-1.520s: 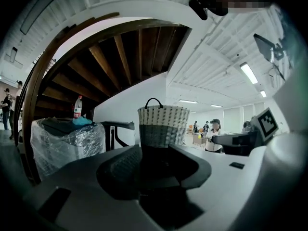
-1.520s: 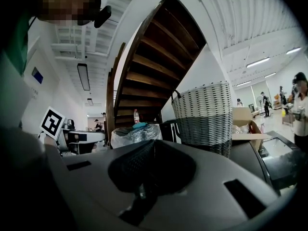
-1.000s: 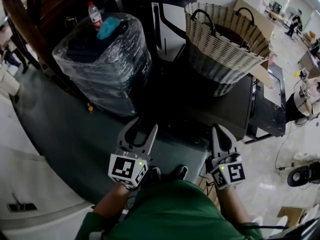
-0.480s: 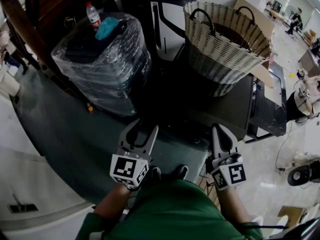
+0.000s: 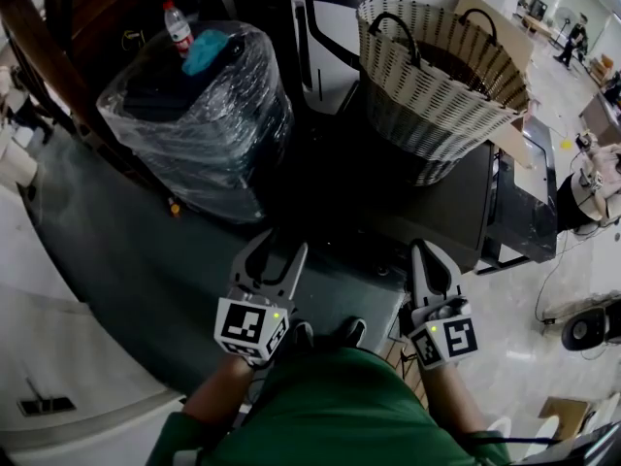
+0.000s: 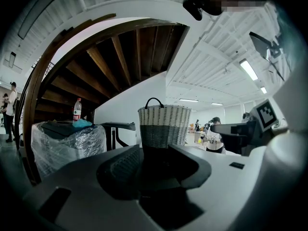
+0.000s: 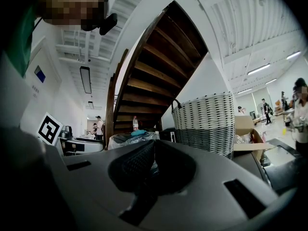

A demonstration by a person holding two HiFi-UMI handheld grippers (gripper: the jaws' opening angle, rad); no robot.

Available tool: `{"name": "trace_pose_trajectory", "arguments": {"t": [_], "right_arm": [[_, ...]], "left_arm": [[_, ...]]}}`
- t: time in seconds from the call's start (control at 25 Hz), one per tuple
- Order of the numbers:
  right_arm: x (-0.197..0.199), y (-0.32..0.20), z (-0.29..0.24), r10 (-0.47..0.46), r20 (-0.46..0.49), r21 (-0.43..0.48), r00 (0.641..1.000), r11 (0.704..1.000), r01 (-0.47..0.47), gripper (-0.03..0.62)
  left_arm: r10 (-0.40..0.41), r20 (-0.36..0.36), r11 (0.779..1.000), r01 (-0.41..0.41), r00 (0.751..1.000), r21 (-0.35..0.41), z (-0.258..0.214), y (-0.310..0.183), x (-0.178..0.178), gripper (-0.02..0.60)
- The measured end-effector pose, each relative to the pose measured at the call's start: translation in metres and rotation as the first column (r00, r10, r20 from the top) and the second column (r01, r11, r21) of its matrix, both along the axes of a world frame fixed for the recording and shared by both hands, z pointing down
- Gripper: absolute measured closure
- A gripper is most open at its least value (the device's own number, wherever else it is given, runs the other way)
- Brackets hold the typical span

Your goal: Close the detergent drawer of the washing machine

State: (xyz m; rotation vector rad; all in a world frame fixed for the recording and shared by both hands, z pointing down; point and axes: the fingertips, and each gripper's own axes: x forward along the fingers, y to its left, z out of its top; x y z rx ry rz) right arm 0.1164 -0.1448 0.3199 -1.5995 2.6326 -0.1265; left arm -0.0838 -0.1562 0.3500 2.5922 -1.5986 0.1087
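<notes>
In the head view the washing machine [image 5: 441,207] is a dark box straight ahead of me, with a woven basket [image 5: 437,76] standing on its top. I cannot make out its detergent drawer in any view. My left gripper [image 5: 281,241] hovers in front of the machine's left side, open, with nothing between its fingers. My right gripper [image 5: 424,249] is held at the same height before the machine's near edge, shut and empty. Neither touches the machine. The left gripper view looks past the open left gripper [image 6: 154,155] at the basket [image 6: 163,126].
A plastic-wrapped black stack [image 5: 199,115] with a water bottle [image 5: 177,27] and a blue cloth on top stands to the left. A wooden staircase [image 6: 110,57] rises behind it. A cardboard box [image 5: 500,37] sits behind the basket. People stand in the room far right.
</notes>
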Motion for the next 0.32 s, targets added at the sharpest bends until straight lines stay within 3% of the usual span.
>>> {"name": "trace_pose_trajectory", "arguments": {"t": [0.32], "right_arm": [[-0.015,-0.008,-0.008,-0.031,0.055,0.034,0.998,0.999,0.029,0.571]], "left_arm": [[0.007,-0.004,1.0,-0.008,1.0,-0.015,0.006,-0.009,-0.006,0.383]]}}
